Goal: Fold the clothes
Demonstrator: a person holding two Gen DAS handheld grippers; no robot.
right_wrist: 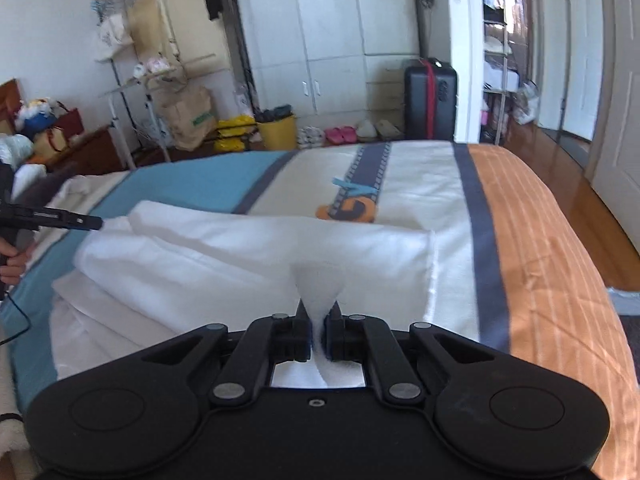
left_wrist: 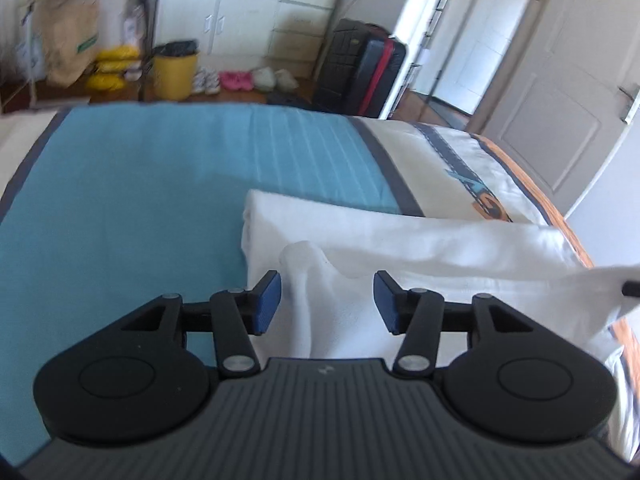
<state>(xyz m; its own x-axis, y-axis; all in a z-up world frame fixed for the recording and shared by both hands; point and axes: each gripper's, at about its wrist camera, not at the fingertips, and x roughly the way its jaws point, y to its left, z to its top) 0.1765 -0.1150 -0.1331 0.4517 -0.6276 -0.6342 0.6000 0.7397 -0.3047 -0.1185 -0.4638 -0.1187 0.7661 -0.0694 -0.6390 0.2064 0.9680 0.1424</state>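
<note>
**White cloth half folded on the bed**

The white cloth (right_wrist: 256, 248) lies folded on the striped bedspread (right_wrist: 532, 240). The right gripper (right_wrist: 319, 330) pinches its near edge tightly. The left gripper (left_wrist: 327, 304) stands spread wide, a raised fold between its fingers.

Left gripper (right_wrist: 94, 223): only dark tip and handle in right view, pad gap unseen there (cropped at frame's left edge).
Hand (right_wrist: 12, 264): cut off — fingers only.
White garment (right_wrist: 248, 256): near edge hidden under right gripper (right_wrist: 318, 330) body.
Shoes (left_wrist: 236, 79): blurred — count unclear.
</note>
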